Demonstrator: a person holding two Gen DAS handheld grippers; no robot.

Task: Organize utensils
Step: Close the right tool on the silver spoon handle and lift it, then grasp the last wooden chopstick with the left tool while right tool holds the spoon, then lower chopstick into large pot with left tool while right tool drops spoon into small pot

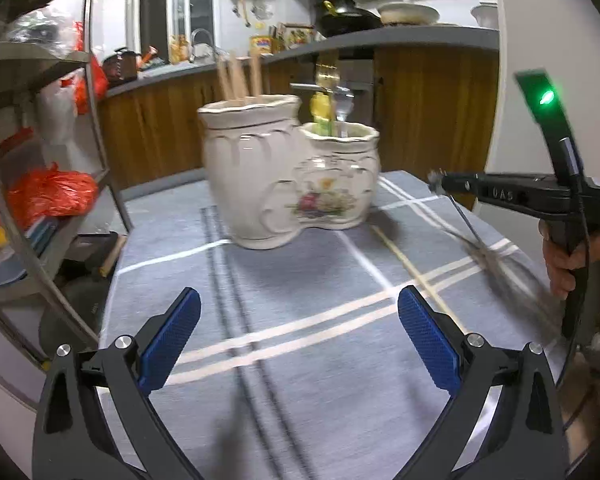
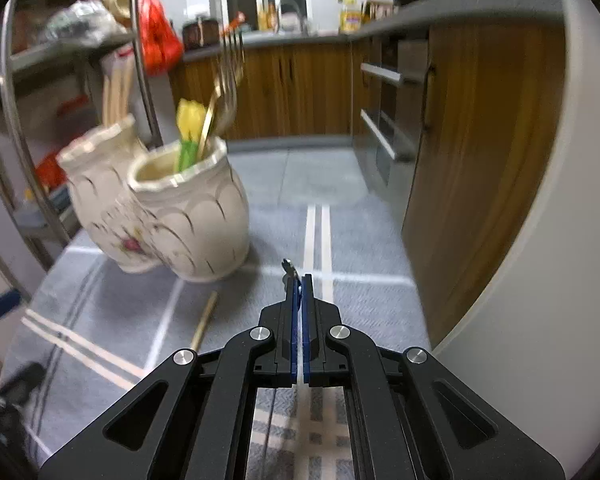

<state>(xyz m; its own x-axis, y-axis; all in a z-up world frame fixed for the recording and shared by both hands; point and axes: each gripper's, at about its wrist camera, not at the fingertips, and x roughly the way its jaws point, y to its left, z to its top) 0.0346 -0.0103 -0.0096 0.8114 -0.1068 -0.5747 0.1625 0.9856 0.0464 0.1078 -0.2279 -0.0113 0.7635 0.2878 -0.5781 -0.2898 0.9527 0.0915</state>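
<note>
A white ceramic double utensil holder (image 1: 288, 172) stands on the grey striped cloth (image 1: 320, 340); it also shows in the right wrist view (image 2: 168, 212). Its taller pot holds wooden chopsticks (image 1: 238, 78). Its shorter pot holds a yellow-green utensil (image 2: 188, 132) and a fork (image 2: 228, 76). A single chopstick (image 1: 416, 276) lies on the cloth; its end shows in the right wrist view (image 2: 205, 320). My left gripper (image 1: 300, 332) is open and empty above the cloth. My right gripper (image 2: 300, 284) is shut on a thin metal utensil (image 1: 466, 222), its tip (image 2: 288, 268) poking out between the pads.
A metal shelf rack (image 1: 40, 160) with orange bags stands left of the table. Wooden cabinets and a kitchen counter (image 1: 380, 40) lie behind. A white rounded appliance (image 2: 540, 200) stands at the right edge.
</note>
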